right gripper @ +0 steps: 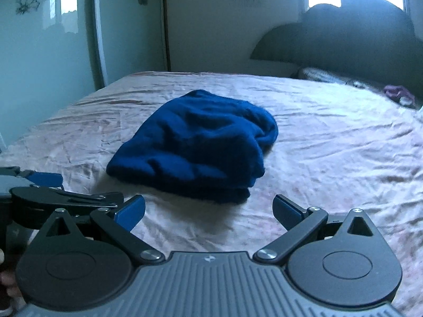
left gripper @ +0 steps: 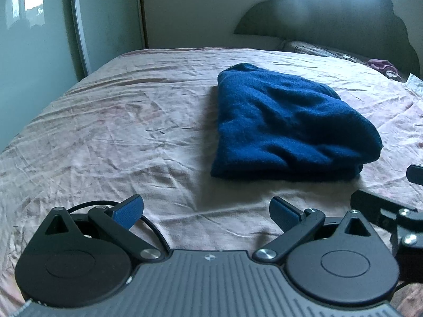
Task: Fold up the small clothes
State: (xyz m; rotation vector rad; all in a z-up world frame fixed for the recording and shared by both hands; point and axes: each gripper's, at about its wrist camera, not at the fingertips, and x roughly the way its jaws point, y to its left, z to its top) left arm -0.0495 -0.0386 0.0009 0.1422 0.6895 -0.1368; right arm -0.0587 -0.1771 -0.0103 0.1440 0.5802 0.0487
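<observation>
On pink bedsheet [left gripper: 105, 132]: folded blue garment [left gripper: 285, 126] | beyond: pillow [left gripper: 317, 49], headboard [left gripper: 343, 18] | left claw [left gripper: 206, 211], right claw [right gripper: 208, 211] released, unobstructed

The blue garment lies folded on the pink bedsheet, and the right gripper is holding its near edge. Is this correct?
Not quite. The blue garment does lie folded on the pink bedsheet, but the right gripper is open and apart from it, holding nothing, as the right wrist view shows.

Wrinkled pink bedsheet [left gripper: 105, 132], dark headboard [left gripper: 343, 18], purple cloth [right gripper: 396, 92] by it
</observation>
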